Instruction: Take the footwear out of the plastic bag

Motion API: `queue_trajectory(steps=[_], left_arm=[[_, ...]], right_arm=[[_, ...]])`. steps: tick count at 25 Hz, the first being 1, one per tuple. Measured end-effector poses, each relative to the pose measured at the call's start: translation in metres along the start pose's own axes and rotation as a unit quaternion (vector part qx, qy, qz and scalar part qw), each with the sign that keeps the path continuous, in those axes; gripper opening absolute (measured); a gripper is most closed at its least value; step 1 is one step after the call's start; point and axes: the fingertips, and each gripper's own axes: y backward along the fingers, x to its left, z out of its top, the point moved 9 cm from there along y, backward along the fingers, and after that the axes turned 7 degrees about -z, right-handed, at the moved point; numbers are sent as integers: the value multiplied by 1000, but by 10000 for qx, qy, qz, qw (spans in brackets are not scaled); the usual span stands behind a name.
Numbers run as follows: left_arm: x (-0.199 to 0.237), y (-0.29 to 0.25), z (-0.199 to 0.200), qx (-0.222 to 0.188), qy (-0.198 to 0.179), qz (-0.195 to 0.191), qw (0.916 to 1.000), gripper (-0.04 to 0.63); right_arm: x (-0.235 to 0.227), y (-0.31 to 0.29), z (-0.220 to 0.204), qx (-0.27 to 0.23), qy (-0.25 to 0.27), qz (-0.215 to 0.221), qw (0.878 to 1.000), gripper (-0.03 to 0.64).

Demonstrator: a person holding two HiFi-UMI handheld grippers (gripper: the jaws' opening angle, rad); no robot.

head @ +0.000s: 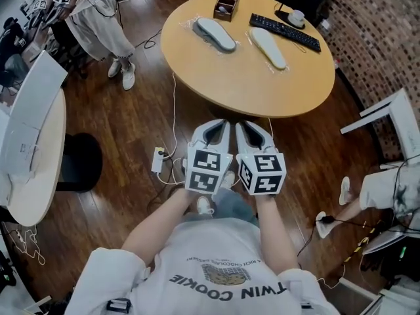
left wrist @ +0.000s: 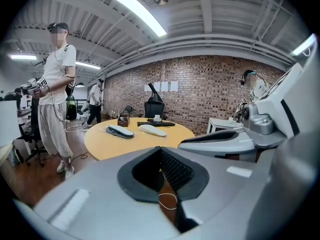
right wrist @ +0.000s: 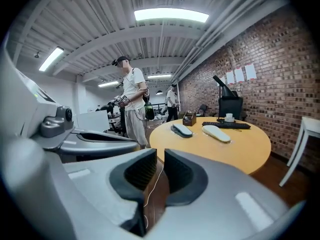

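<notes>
Two flat slippers lie on the round wooden table [head: 249,87], each in what looks like clear plastic: a grey one [head: 215,33] [left wrist: 120,130] [right wrist: 182,130] and a paler one [head: 269,46] [left wrist: 152,130] [right wrist: 216,133]. Both grippers are held side by side over the floor, short of the table's near edge and well away from the slippers. My left gripper [head: 215,126] [left wrist: 161,151] has its pads meeting at the tips, with nothing in them. My right gripper [head: 252,128] [right wrist: 160,156] shows a narrow gap between its pads, and only floor and a cable show through it.
A black keyboard [head: 285,31] and a small wooden box [head: 226,6] sit at the table's far side. A person [head: 98,18] stands at the far left. A white table [head: 33,149] lies to the left and white furniture [head: 394,120] to the right. A power strip [head: 158,159] and cables lie on the floor.
</notes>
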Motion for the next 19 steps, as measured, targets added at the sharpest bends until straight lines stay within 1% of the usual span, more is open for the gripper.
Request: queue_trajectory(steps=[3,6,11,15,19], left_arm=[[-10,8,-2,-26,1,-57,10000,6],[-20,9,-6,-22,-3,-102,9999,6],[-39,4,-3,-11,-23,-114,9999,6],[-54,1,-2,13,15,-113,9999,6],[-73,-7,-8,9,-97,-187,9998,6]], right_arm=[[1,16,-4,9,12,-107,9999,47],[-5,27,-10,-39,-79,-167,9998,46],[-18,41,-8,-162,-62,-137,9998,46],[-30,53,-13,-168,-103,-135,9997,46],[-45,62,-26,-189,-171,-210,9995,46]])
